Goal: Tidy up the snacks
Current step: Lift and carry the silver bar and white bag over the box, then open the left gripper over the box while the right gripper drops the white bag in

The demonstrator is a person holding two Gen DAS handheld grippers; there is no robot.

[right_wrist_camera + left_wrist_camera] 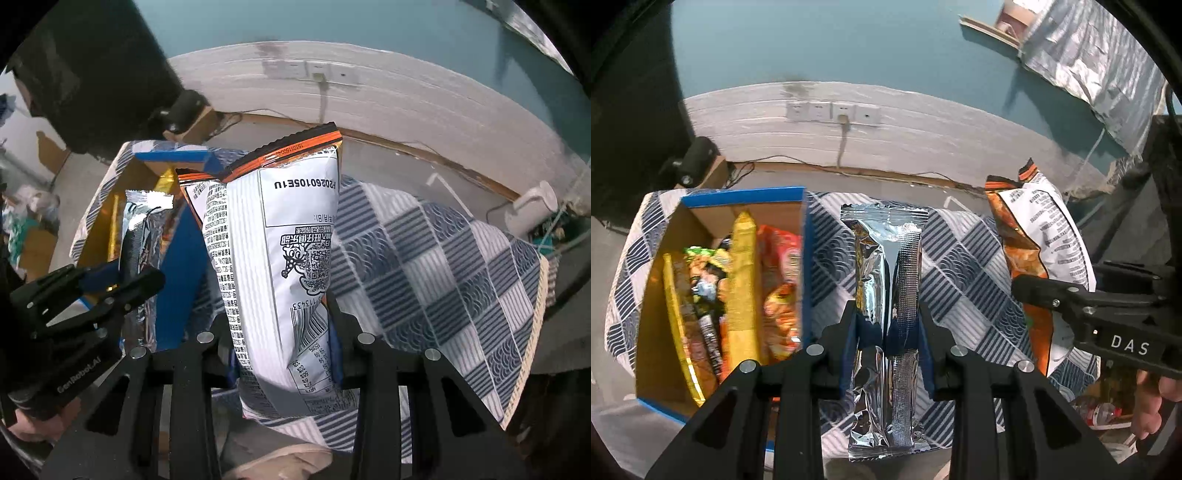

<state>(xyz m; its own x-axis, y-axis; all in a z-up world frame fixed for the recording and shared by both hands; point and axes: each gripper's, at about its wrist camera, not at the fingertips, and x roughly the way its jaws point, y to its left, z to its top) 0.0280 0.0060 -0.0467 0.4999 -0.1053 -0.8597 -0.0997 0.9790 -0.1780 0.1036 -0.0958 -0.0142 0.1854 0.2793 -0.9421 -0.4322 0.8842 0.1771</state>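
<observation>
My left gripper [886,317] is shut on a long silver foil snack packet [886,258], which hangs above the checked tablecloth [964,280]. Left of it stands an open cardboard box with a blue rim [746,195], holding several snack packets. In the right wrist view my right gripper [280,314] is shut on a white and orange chip bag [288,221], held upright over the cloth. The same bag [1045,229] and right gripper [1027,291] show at the right of the left wrist view. The left gripper [129,284] with the silver packet [144,221] is beside the box's blue wall [177,266].
The checked cloth [443,277] covers a small table with edges close on all sides. Behind it are a white wall base with sockets and a cable [842,110]. A black device sits on a cardboard box [698,158]. A white cylinder [532,206] stands at the far right.
</observation>
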